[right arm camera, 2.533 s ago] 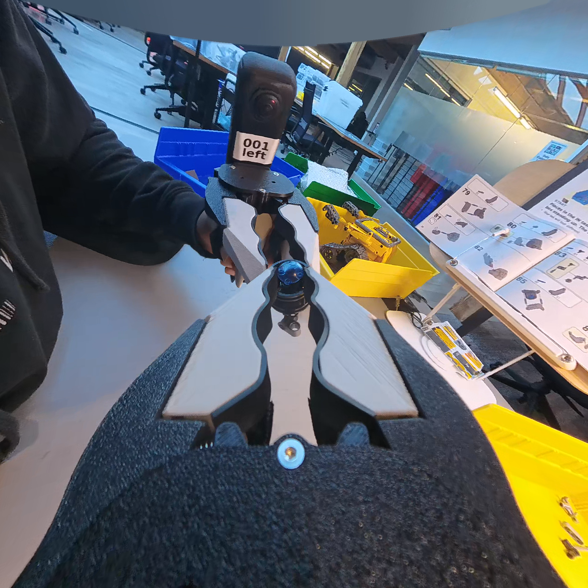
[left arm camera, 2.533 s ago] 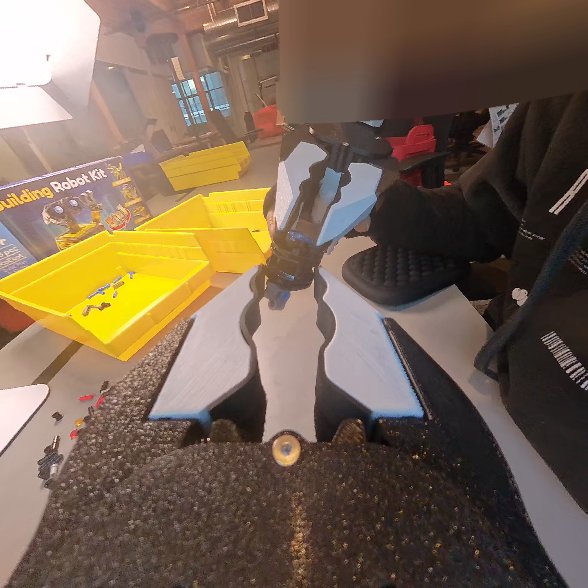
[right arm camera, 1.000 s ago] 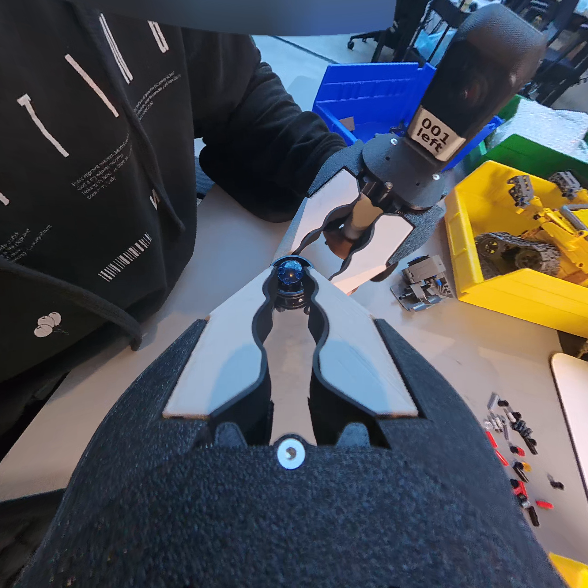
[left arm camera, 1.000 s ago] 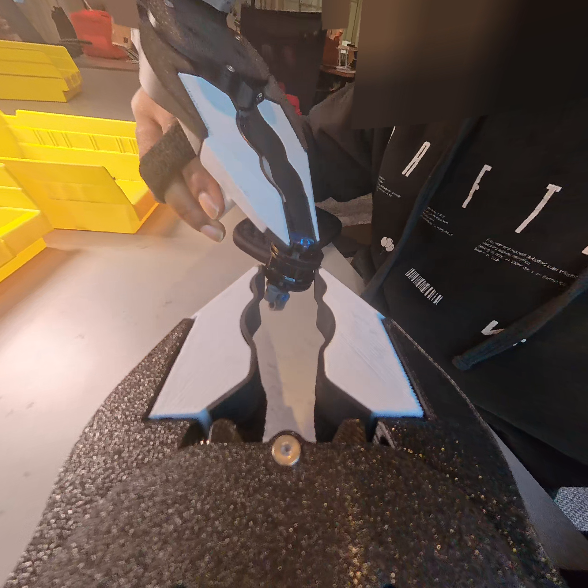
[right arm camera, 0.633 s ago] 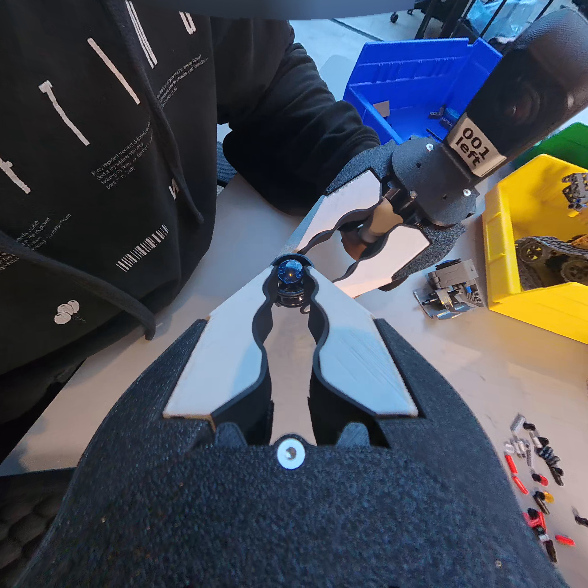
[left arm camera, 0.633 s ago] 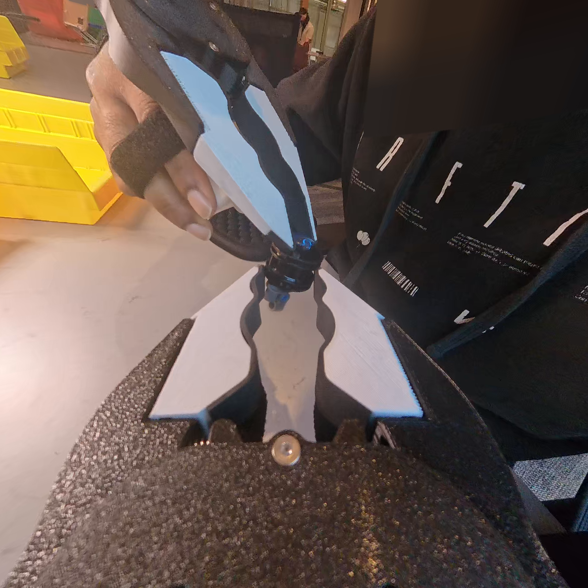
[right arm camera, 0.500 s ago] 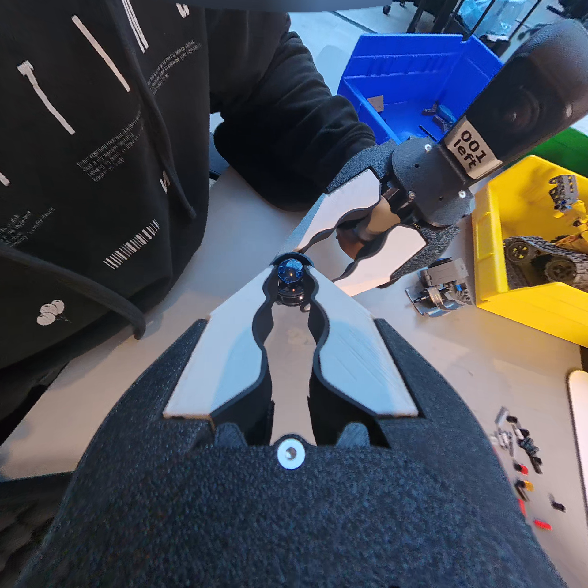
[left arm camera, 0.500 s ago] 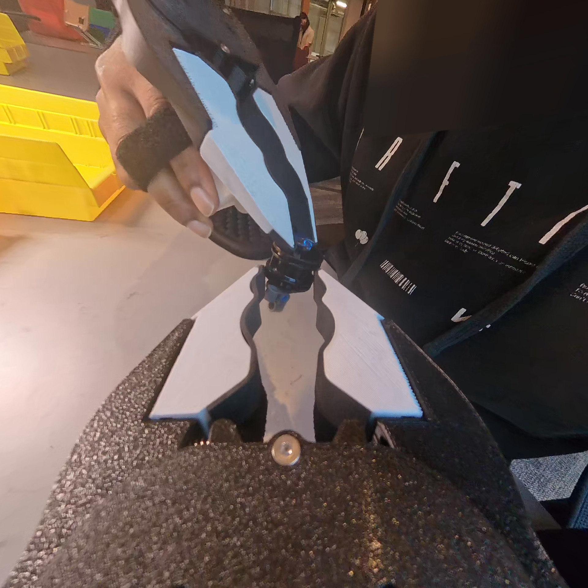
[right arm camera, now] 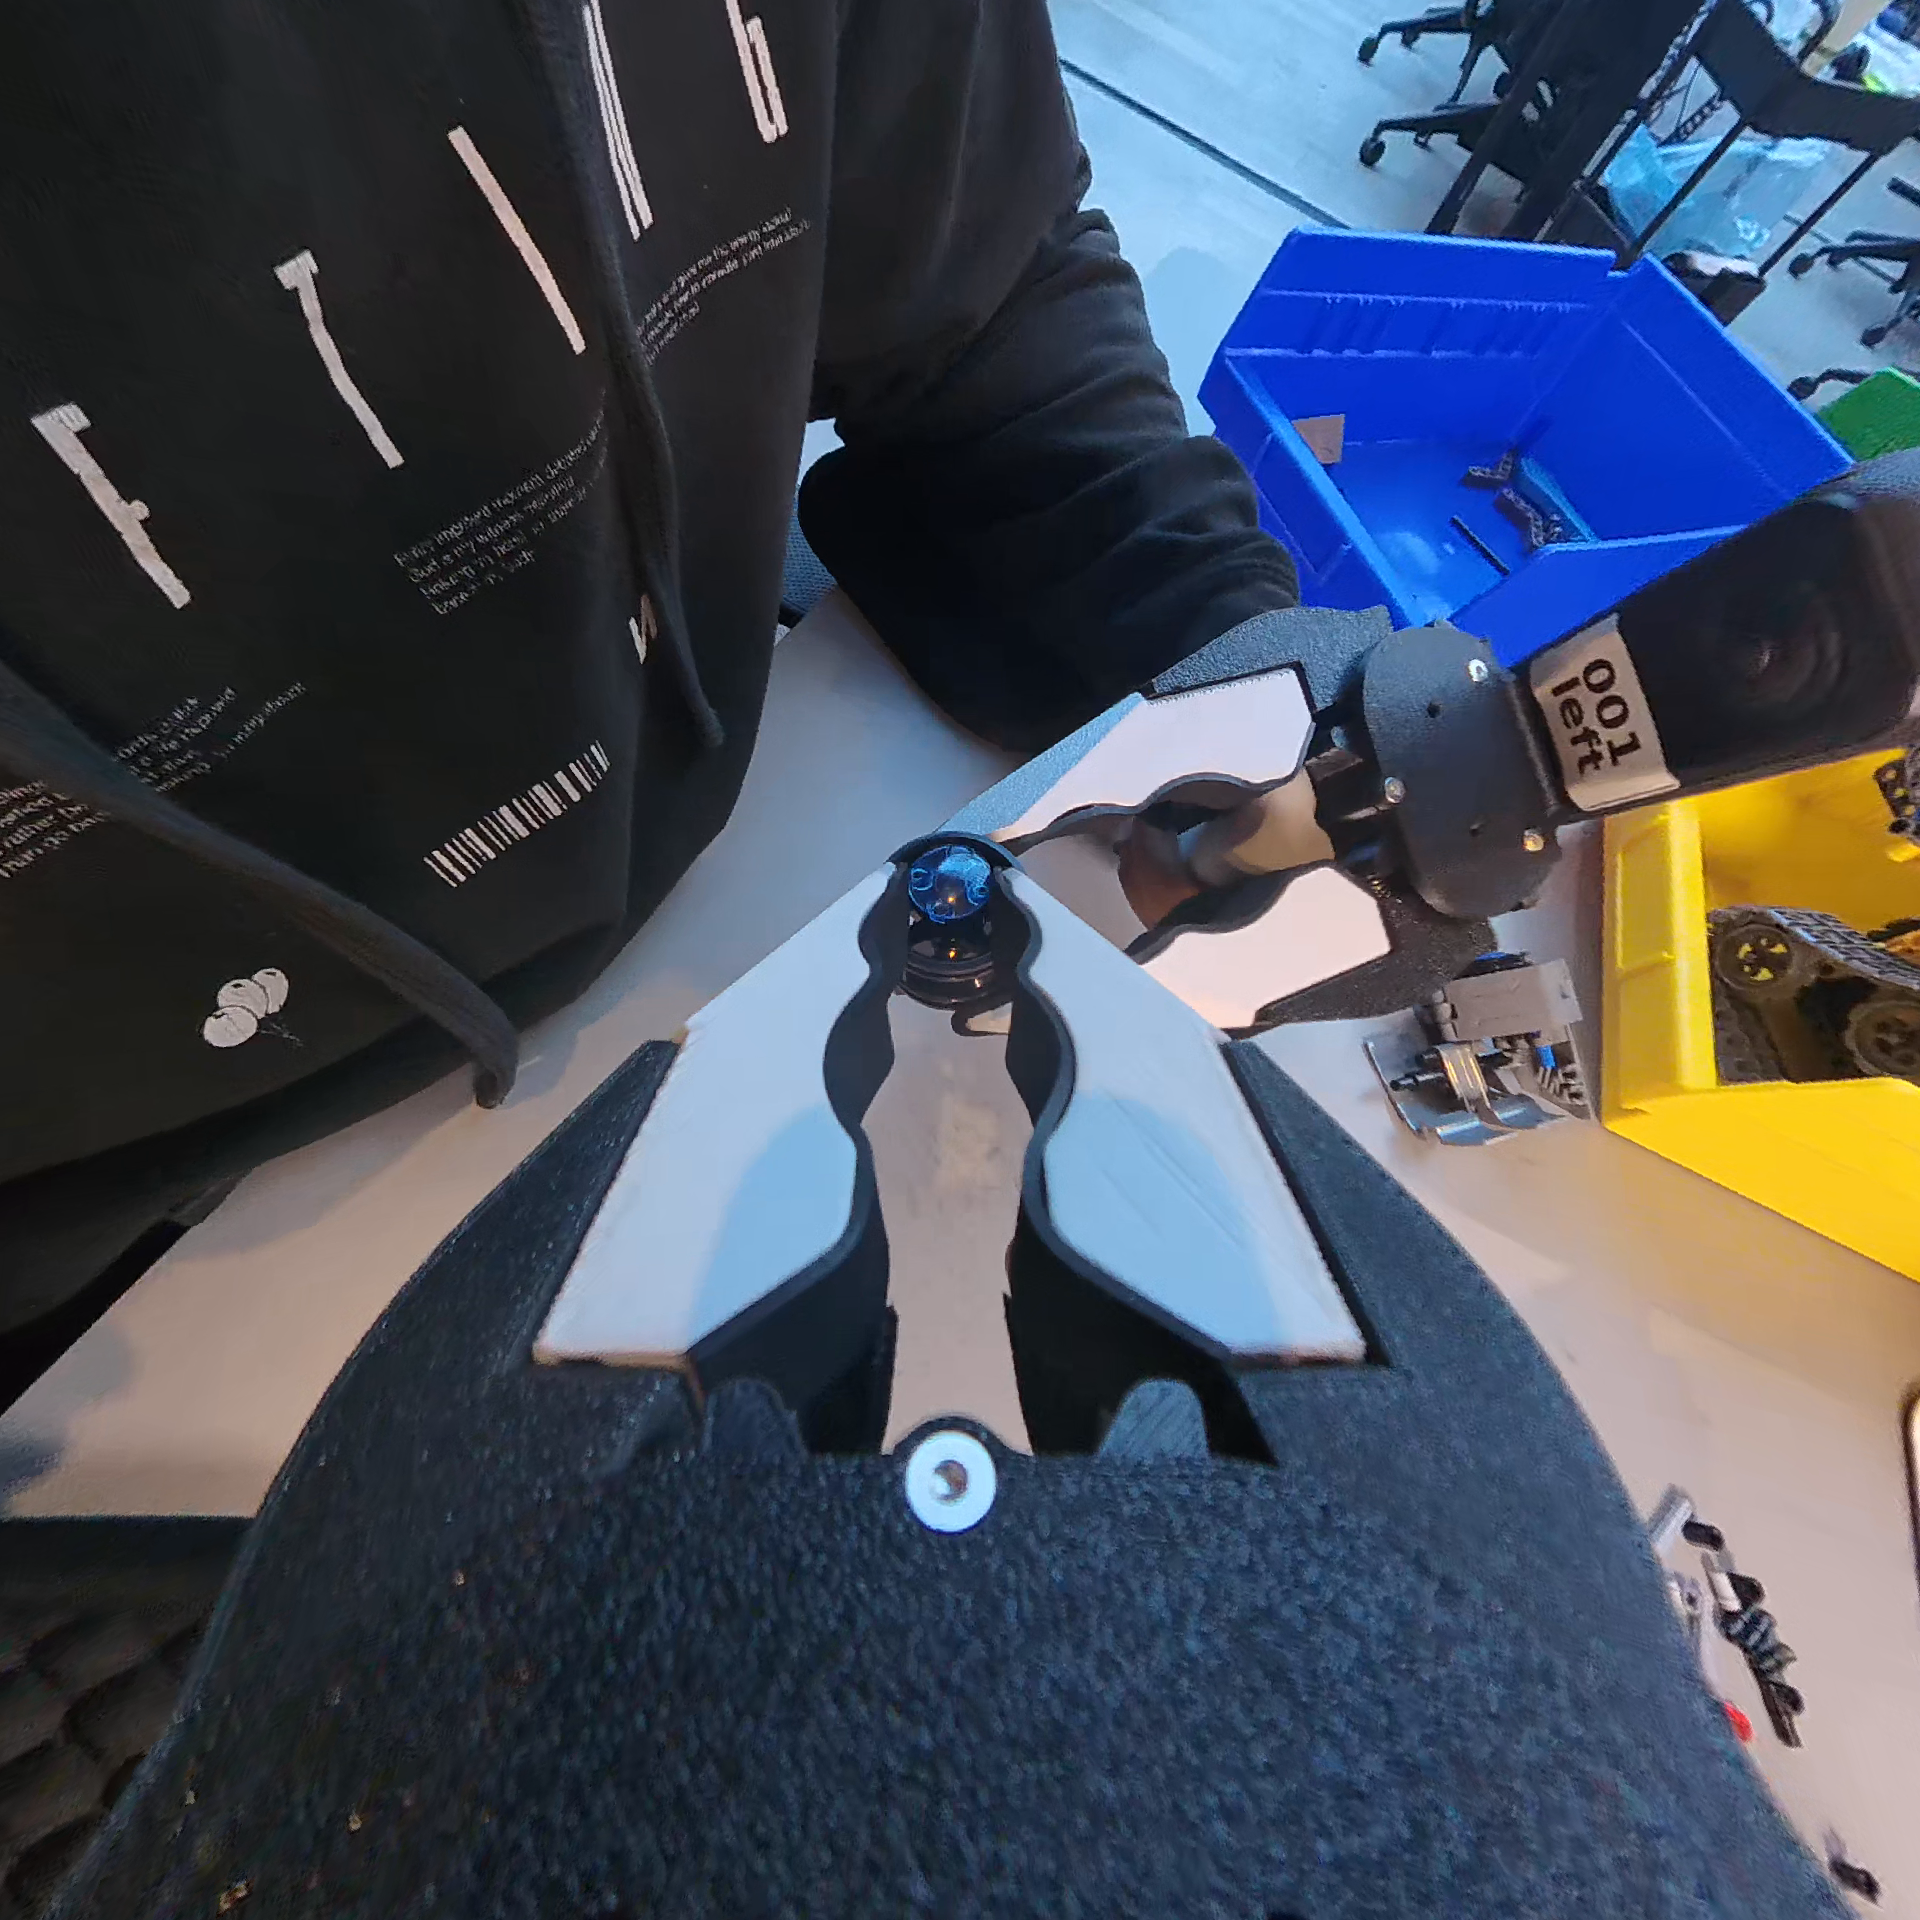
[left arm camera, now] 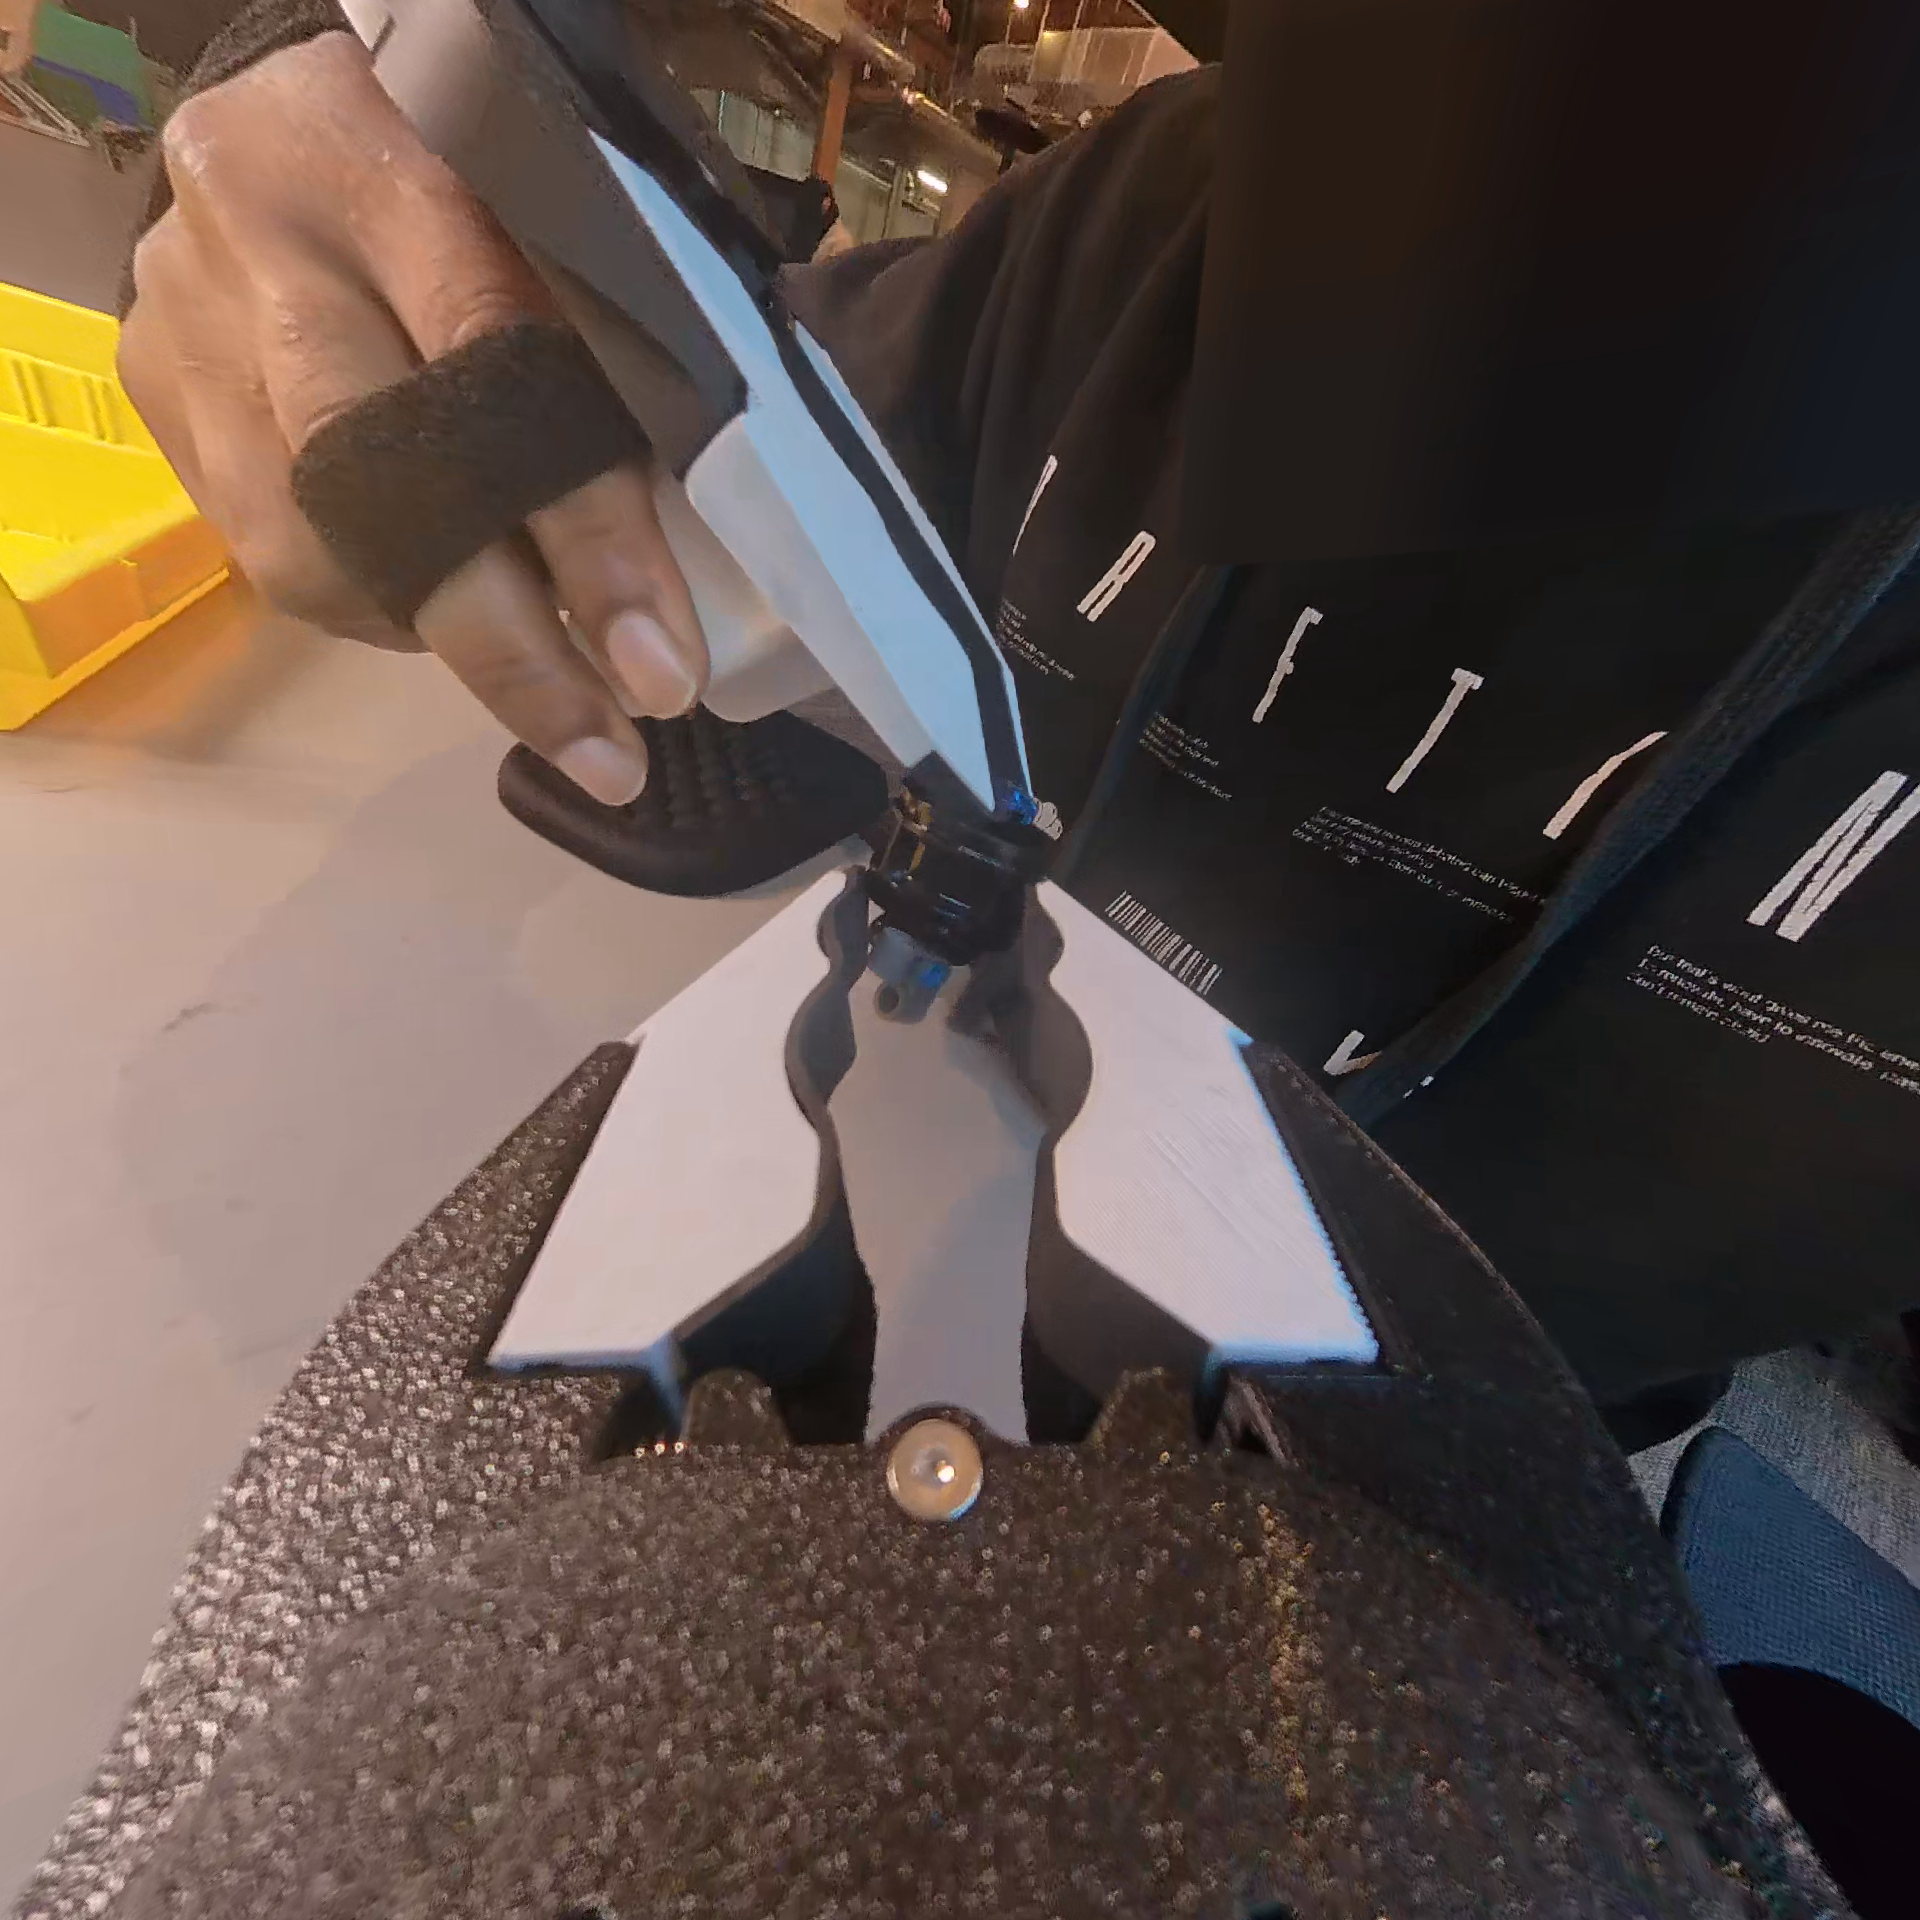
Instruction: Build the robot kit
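Both grippers meet on one small black part (left arm camera: 951, 894) with a blue cap (right arm camera: 945, 883), held above the bench (left arm camera: 260, 987) in front of a person's dark hoodie (right arm camera: 416, 468). The left gripper (left arm camera: 940, 914) is clamped on the black body. The right gripper (right arm camera: 948, 896), coming in from 11 o'clock in the left wrist view, is closed on the capped end, though how firmly it pinches is hard to judge. A hand (left arm camera: 395, 416) grips its handle. Beyond the part lies a black pad (left arm camera: 707, 821). In the right wrist view, a grey assembly (right arm camera: 1486, 1049) sits at 3 o'clock beside a yellow bin (right arm camera: 1766, 1164), with a blue bin (right arm camera: 1455, 343) at 1 o'clock.
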Action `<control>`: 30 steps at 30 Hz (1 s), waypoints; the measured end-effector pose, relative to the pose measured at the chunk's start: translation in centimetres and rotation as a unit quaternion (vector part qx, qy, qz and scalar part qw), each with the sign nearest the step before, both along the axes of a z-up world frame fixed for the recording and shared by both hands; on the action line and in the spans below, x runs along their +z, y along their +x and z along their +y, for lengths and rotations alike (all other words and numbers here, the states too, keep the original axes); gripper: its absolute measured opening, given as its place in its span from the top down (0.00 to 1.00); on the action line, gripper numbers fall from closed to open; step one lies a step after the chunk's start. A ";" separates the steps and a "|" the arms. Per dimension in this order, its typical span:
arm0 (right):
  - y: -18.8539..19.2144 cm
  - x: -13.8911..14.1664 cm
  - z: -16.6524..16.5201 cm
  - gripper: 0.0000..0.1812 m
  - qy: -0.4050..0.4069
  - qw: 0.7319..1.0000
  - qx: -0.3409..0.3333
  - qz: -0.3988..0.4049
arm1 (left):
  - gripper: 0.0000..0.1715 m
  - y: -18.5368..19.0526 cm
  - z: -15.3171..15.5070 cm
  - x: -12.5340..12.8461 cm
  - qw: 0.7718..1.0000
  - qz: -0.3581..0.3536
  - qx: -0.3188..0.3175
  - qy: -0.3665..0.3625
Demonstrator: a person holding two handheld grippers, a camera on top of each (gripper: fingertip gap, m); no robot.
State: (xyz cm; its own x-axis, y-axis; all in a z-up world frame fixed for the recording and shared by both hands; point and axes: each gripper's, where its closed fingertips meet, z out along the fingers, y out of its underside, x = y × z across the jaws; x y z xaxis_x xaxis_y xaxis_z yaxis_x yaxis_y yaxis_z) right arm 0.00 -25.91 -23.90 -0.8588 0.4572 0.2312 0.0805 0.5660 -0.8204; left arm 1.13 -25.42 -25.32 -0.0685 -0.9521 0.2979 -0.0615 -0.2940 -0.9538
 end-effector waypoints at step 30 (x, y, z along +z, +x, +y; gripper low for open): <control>-2.5 1.5 6.5 0.91 -0.220 0.938 -0.249 0.094 | 0.83 -3.0 6.2 1.4 0.972 0.017 0.236 0.006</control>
State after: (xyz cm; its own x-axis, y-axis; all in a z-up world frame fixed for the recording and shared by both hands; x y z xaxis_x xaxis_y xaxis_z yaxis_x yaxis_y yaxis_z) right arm -2.46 -19.41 -22.36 -0.4757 0.8781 0.0521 0.0760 0.1000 -0.9921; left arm -1.92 -19.21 -23.94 0.3863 -0.8783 0.2817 0.0458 -0.2867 -0.9569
